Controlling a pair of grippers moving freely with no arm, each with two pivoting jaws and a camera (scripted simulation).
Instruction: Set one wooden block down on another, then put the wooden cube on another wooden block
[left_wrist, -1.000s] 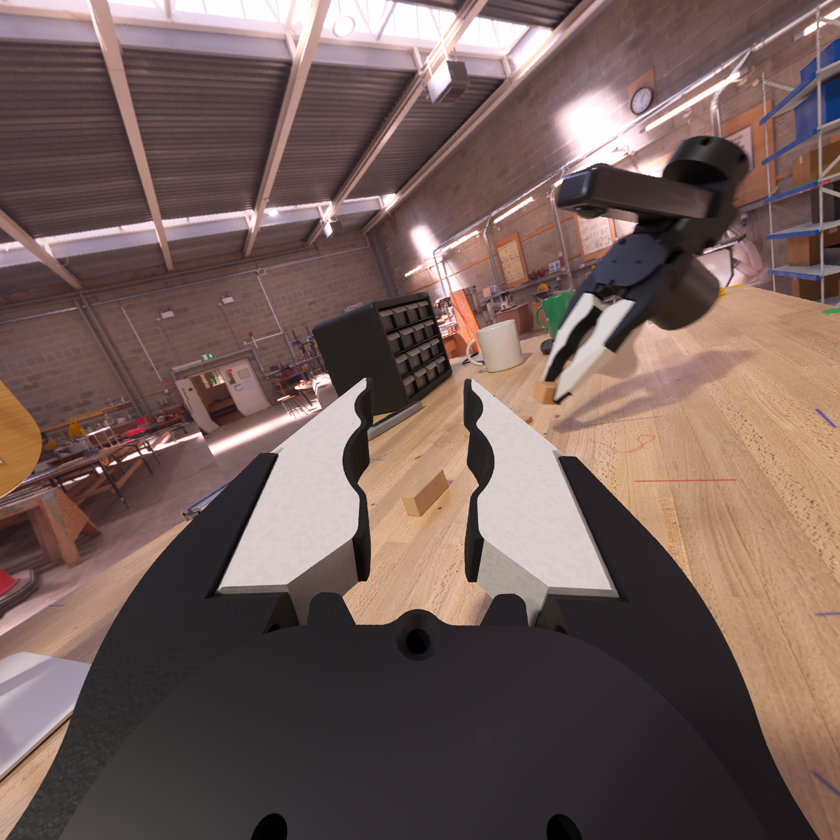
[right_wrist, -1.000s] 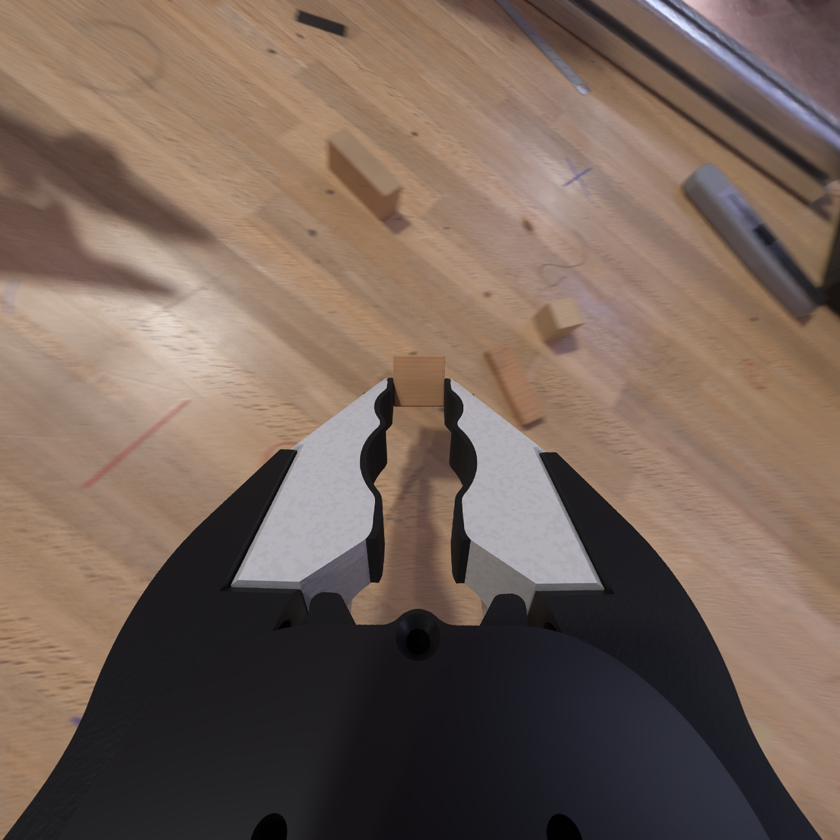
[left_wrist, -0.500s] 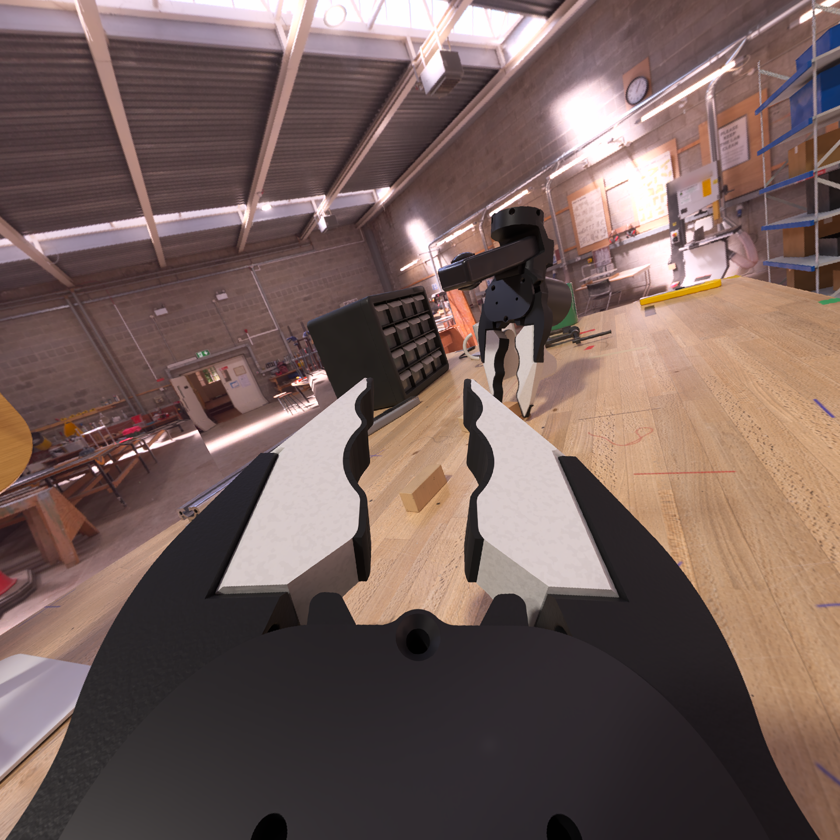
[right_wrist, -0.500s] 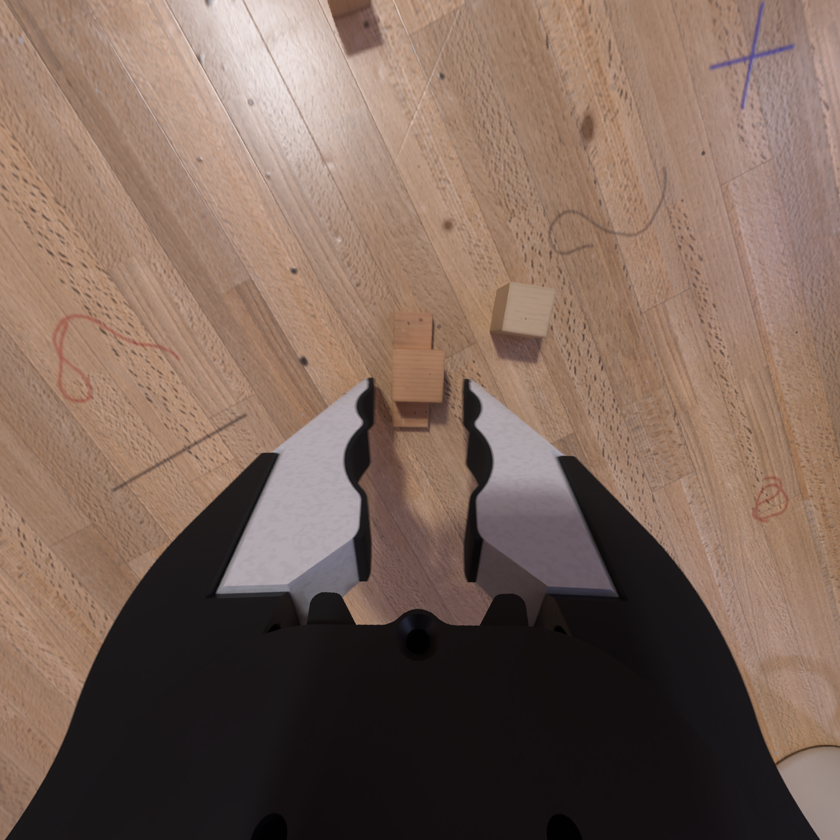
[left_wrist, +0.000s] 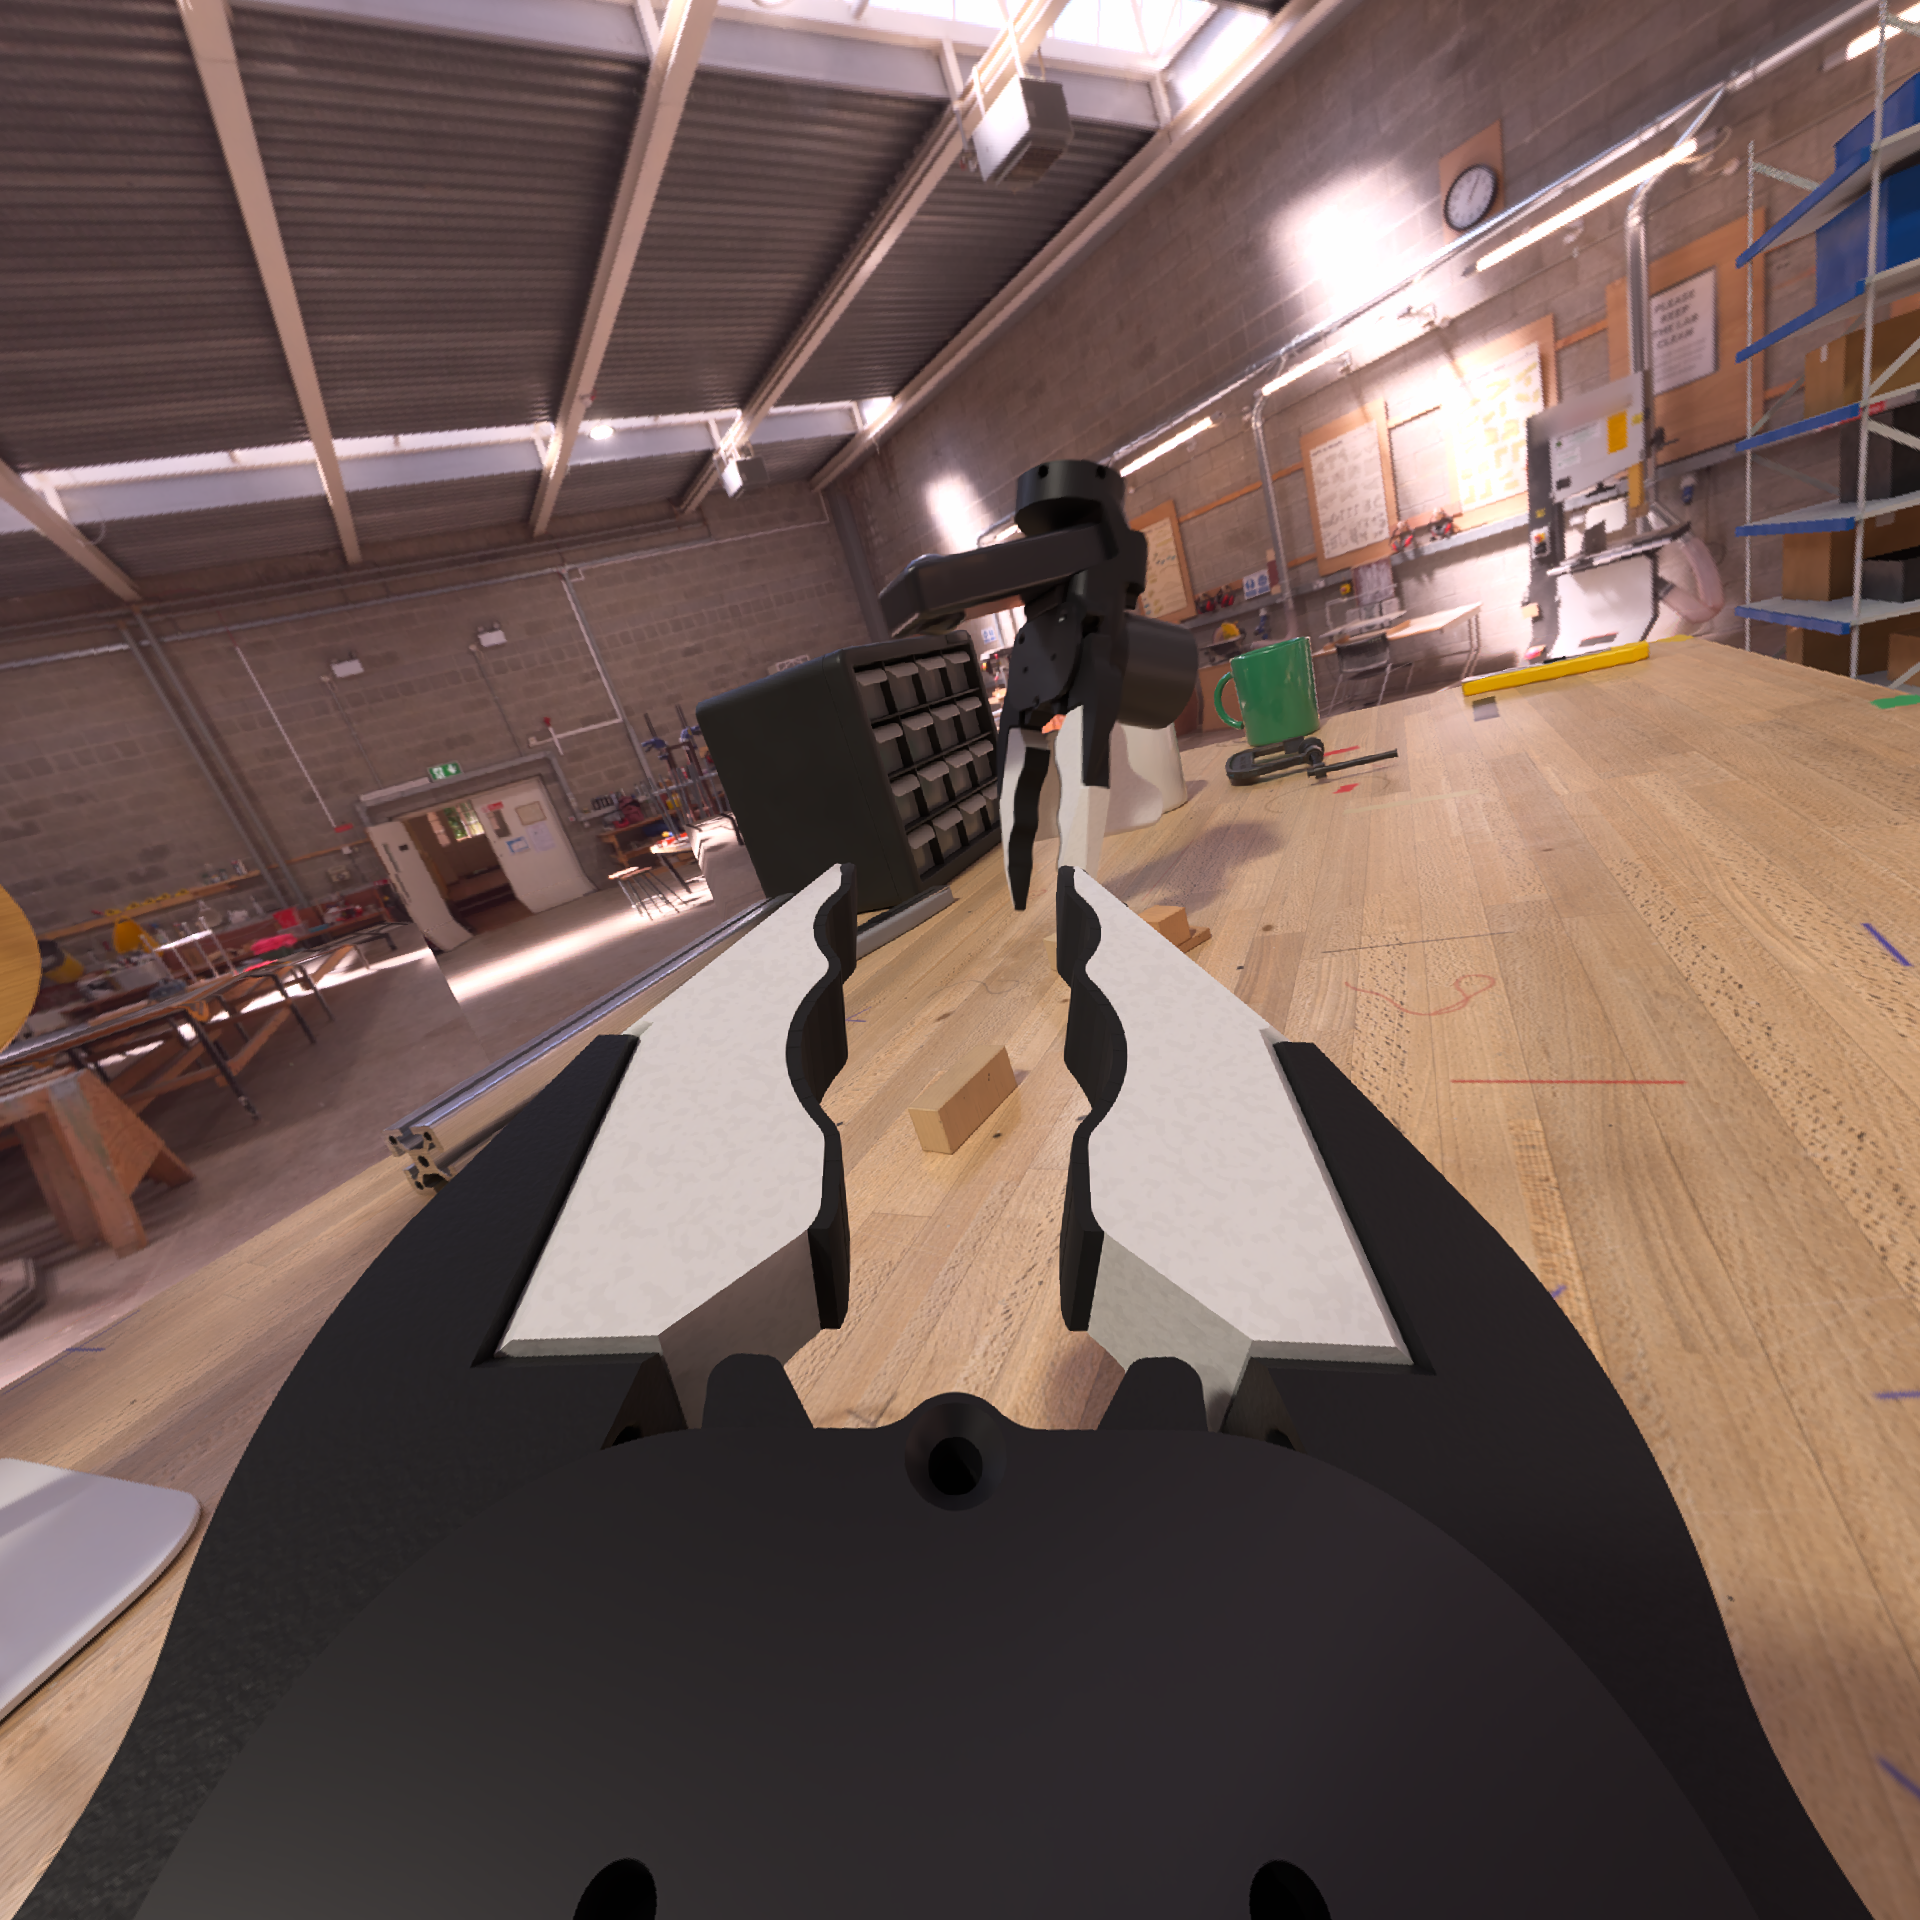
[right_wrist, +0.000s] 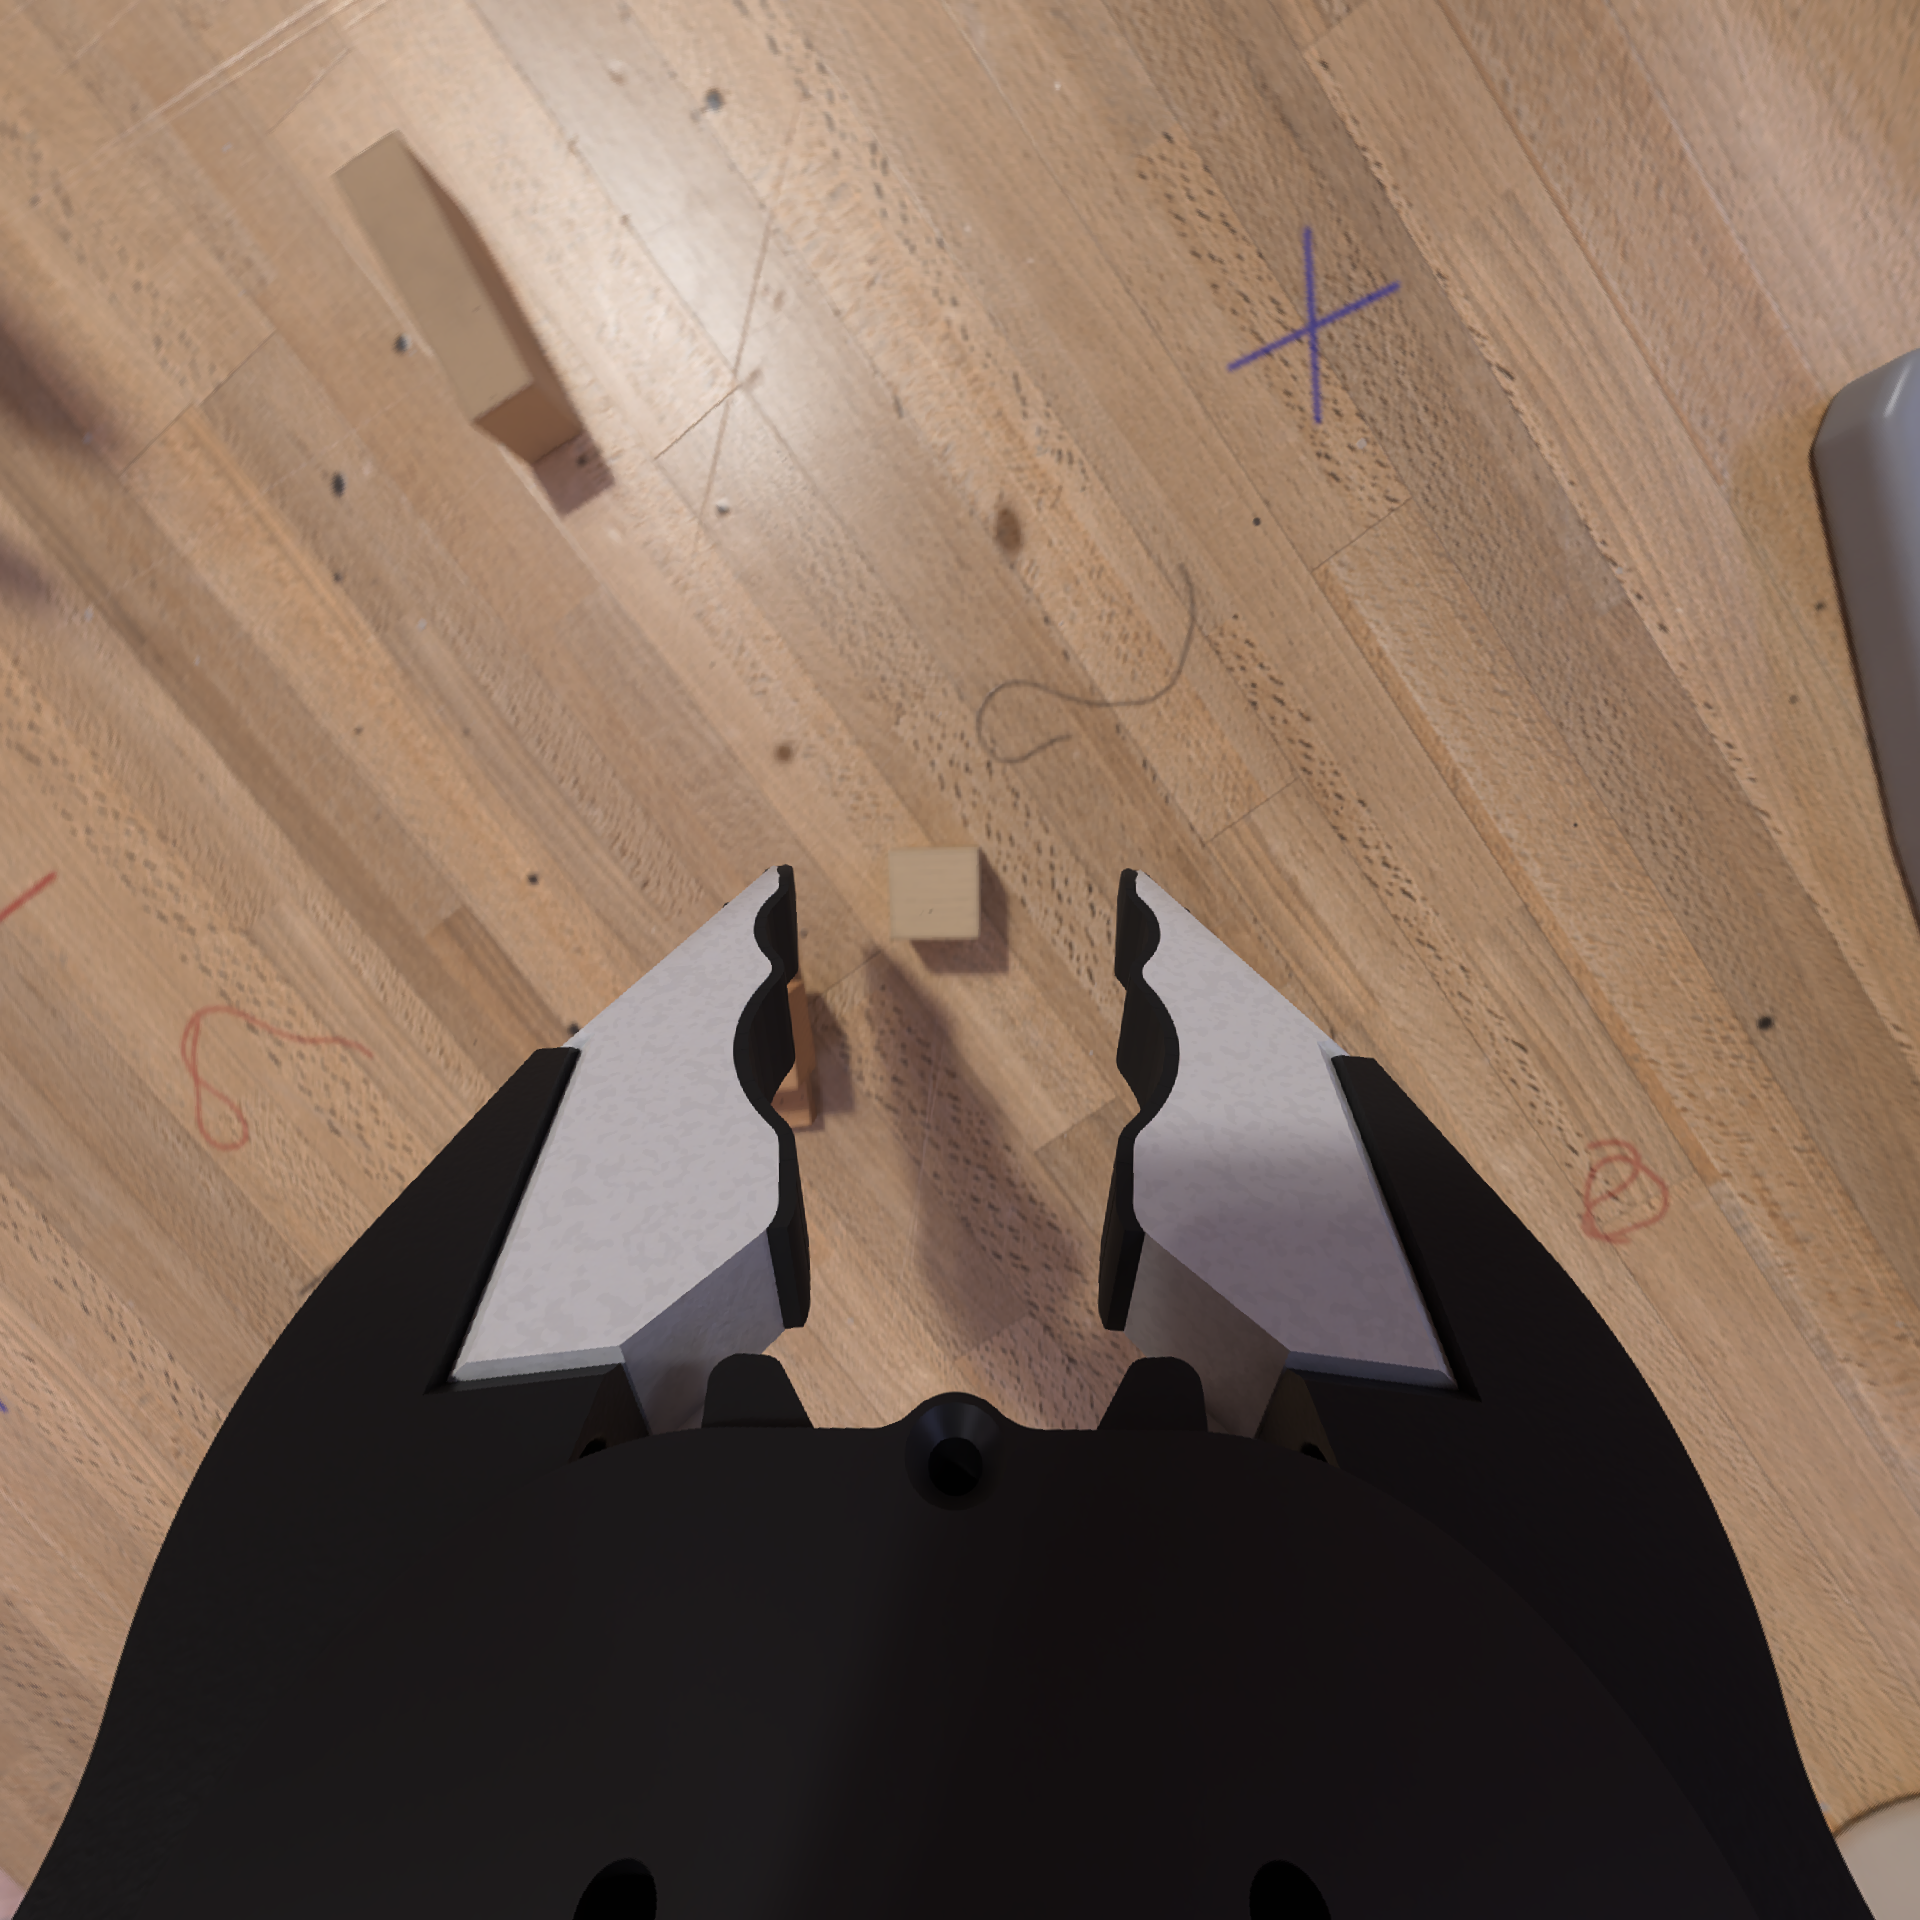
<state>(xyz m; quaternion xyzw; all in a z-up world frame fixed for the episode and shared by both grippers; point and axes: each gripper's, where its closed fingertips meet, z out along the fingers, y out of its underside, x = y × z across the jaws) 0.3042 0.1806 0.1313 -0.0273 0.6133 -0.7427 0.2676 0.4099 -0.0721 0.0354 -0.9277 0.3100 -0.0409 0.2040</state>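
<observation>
My right gripper (right_wrist: 956, 878) is open and empty, pointing straight down at the table. A small pale wooden cube (right_wrist: 933, 894) lies on the table between its fingertips, well below them. A stack of two wooden blocks (right_wrist: 798, 1060) lies mostly hidden behind its left finger; the stack also shows in the left wrist view (left_wrist: 1169, 923). A long wooden block (right_wrist: 447, 296) lies apart at the upper left. My left gripper (left_wrist: 954, 883) is open and empty, low over the table, with that long block (left_wrist: 964, 1099) ahead between its fingers. The right gripper (left_wrist: 1047, 878) hangs beyond.
A black drawer cabinet (left_wrist: 852, 769), a white mug (left_wrist: 1143, 779), a green mug (left_wrist: 1273, 691) and a clamp (left_wrist: 1288, 764) stand at the back. An aluminium rail (left_wrist: 623, 1023) runs along the table's left edge. A grey object (right_wrist: 1881, 582) lies at the right.
My right gripper let go of a block on top of the flat block, opened wider and shifted sideways over the pale cube. My left gripper has not moved.
</observation>
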